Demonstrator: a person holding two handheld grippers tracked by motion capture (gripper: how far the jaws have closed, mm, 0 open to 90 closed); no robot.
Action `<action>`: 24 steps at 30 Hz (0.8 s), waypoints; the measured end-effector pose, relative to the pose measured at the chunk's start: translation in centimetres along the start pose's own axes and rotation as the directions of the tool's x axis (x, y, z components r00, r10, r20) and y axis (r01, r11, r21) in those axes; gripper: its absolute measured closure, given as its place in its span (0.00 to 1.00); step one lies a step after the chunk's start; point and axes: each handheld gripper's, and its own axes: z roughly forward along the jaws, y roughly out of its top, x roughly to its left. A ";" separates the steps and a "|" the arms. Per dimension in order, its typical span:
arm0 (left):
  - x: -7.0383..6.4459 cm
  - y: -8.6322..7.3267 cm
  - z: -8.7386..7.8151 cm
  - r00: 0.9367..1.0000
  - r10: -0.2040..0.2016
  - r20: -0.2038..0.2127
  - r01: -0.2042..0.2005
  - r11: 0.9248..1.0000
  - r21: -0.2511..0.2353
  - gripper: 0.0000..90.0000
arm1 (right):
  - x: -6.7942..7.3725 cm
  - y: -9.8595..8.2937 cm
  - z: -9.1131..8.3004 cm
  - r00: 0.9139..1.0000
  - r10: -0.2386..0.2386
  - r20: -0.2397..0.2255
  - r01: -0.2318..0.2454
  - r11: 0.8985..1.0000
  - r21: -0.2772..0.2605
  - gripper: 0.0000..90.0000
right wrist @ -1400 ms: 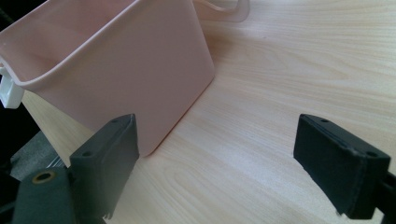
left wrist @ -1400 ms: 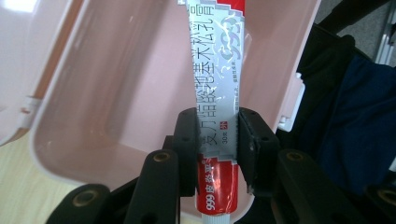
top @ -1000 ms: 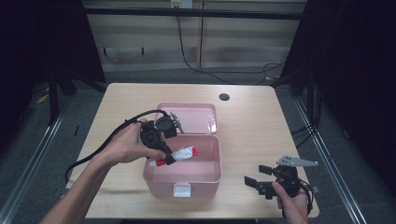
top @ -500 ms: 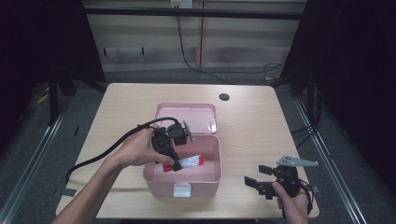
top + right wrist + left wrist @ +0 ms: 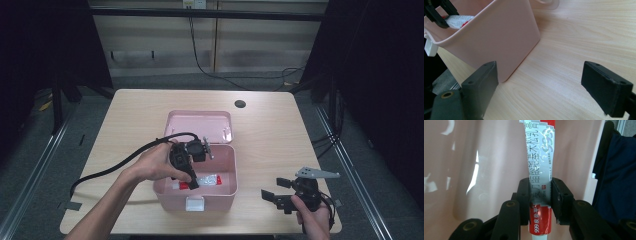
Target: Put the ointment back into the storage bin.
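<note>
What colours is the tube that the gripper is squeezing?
The tube is silver-white and red with printed writing, clearest in the left gripper view.

The high view looks forward and down from above the person's side onto the whole table point(image 5: 280, 135); the left gripper view sits very close, looking into the pink box point(image 5: 486, 157); the right gripper view looks low across the tabletop at the same box point(image 5: 499, 37) from outside.
</note>
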 end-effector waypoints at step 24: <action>0.3 0.8 3.7 0.998 0.031 0.061 -0.035 0.997 0.067 0.78 | 0.0 0.0 0.0 1.000 0.002 0.006 -0.002 1.000 0.001 0.15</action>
